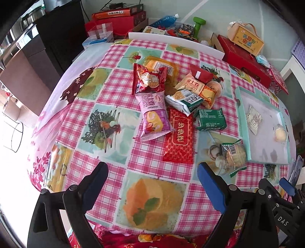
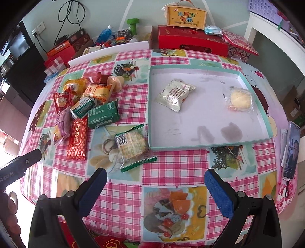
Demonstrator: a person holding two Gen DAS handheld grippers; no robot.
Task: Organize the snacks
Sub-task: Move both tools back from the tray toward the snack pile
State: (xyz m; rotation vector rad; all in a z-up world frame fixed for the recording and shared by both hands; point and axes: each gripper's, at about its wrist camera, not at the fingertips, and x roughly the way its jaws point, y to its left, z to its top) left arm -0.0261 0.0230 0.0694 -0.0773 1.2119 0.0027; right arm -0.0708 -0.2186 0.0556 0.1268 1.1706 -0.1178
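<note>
A heap of snack packets (image 1: 171, 95) lies on the checked tablecloth: a purple roll packet (image 1: 154, 116), a long red bar (image 1: 179, 135) (image 2: 77, 138), a green packet (image 1: 210, 119) (image 2: 103, 115), and a clear cracker pack (image 1: 231, 155) (image 2: 131, 146) nearest the tray. The shallow teal-rimmed tray (image 2: 152, 106) (image 1: 241, 114) holds a white packet (image 2: 174, 94) and a round yellow cake (image 2: 240, 99). My left gripper (image 1: 152, 188) hovers open over bare cloth in front of the heap. My right gripper (image 2: 155, 190) is open too, empty, below the cracker pack and tray.
Red gift boxes (image 2: 190, 41), a yellow carry box (image 2: 185, 16), a green dumbbell (image 2: 132, 22) and a blue bottle (image 2: 103, 34) crowd the far side. A phone (image 2: 290, 150) stands at the table's right edge. Dark cabinets (image 1: 57, 34) stand left.
</note>
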